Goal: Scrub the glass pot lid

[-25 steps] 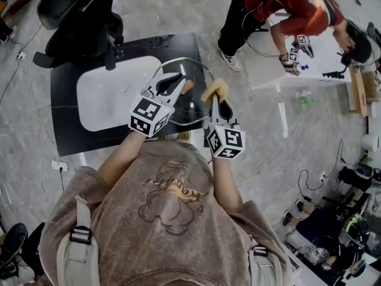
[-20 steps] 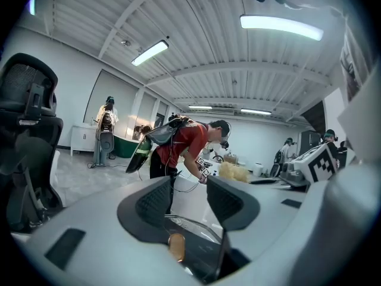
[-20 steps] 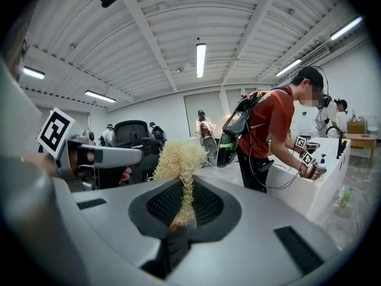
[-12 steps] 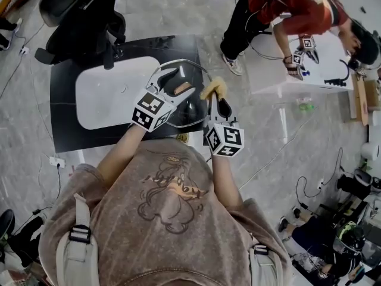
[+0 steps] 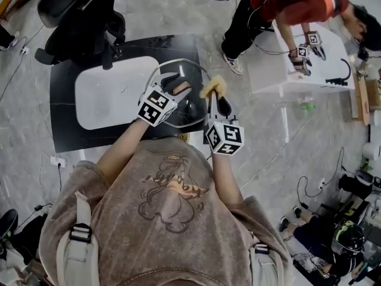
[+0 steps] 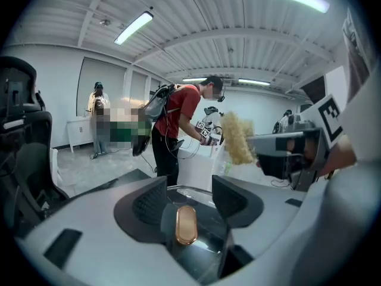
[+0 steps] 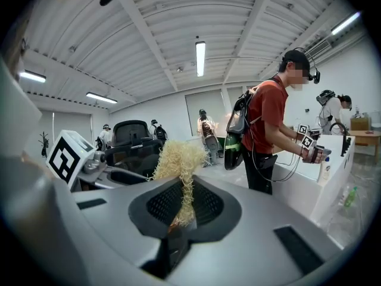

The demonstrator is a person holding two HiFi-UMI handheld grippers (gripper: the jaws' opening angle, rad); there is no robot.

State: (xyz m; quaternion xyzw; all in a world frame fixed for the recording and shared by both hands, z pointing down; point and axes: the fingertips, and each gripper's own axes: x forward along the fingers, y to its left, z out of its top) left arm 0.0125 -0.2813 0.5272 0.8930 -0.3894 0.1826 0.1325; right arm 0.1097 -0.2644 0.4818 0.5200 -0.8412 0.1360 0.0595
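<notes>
The glass pot lid lies on the black counter beside the sink. My left gripper hangs low over it and is open. Its jaws have just been closing a little after opening wide. The lid's copper-coloured knob stands between the jaws, and the pads do not touch it. Glass of the lid shows below the knob. To the right, my right gripper is shut on a straw-coloured scrubber, whose tuft pokes out above the lid's right rim.
A white sink basin is set into the counter left of the lid. A black office chair stands behind the counter. At the back right a person in a red top works at a white table. Cables trail over the floor.
My left gripper has sunk toward the lid and opened its jaws, so the knob now sits between them. The right gripper with the scrubber has stayed put.
</notes>
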